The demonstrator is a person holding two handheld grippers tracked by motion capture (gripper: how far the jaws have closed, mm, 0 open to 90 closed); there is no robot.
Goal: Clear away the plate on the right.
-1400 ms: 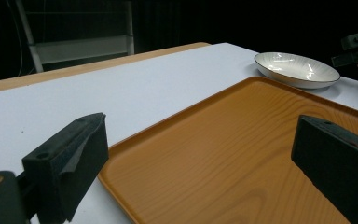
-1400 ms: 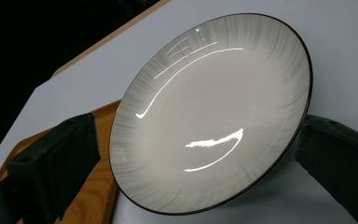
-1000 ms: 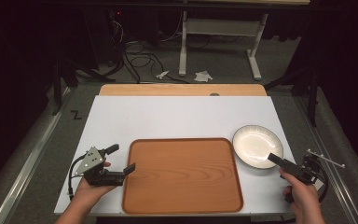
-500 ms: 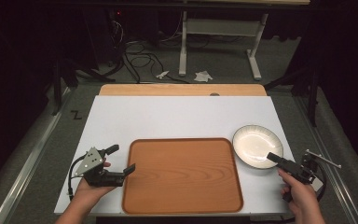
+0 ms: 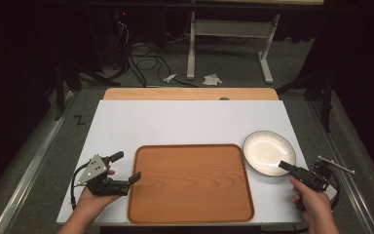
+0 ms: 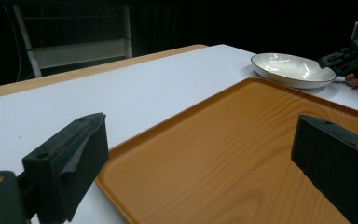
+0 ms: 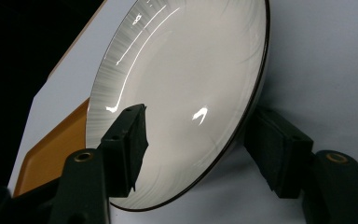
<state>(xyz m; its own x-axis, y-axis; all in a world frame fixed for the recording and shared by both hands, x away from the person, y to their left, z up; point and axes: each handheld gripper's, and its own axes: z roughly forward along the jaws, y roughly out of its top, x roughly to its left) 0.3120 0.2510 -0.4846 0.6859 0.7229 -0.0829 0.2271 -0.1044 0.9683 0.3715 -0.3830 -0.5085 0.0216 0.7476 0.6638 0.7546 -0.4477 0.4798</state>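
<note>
A white plate with a dark rim [image 5: 268, 152] [image 6: 291, 70] [image 7: 191, 84] lies on the white board, right of a wooden tray [image 5: 190, 183] [image 6: 242, 154] [image 7: 42, 154]. My right gripper [image 5: 283, 166] [image 7: 205, 140] [image 6: 340, 58] is at the plate's near right edge. Its jaws have just been closing. One jaw is over the plate's inside and the other outside the rim, with a gap still showing. My left gripper [image 5: 128, 166] [image 6: 200, 154] stands open at the tray's left edge, holding nothing.
The white board [image 5: 185, 122] covers a wooden table [image 5: 190, 93], with bare board behind the tray. Beyond the table are a dark floor with cables [image 5: 146, 53] and a metal frame [image 5: 229, 34].
The right gripper has stayed at the plate's near edge, barely shifting. The left hand, the tray and the plate have not moved.
</note>
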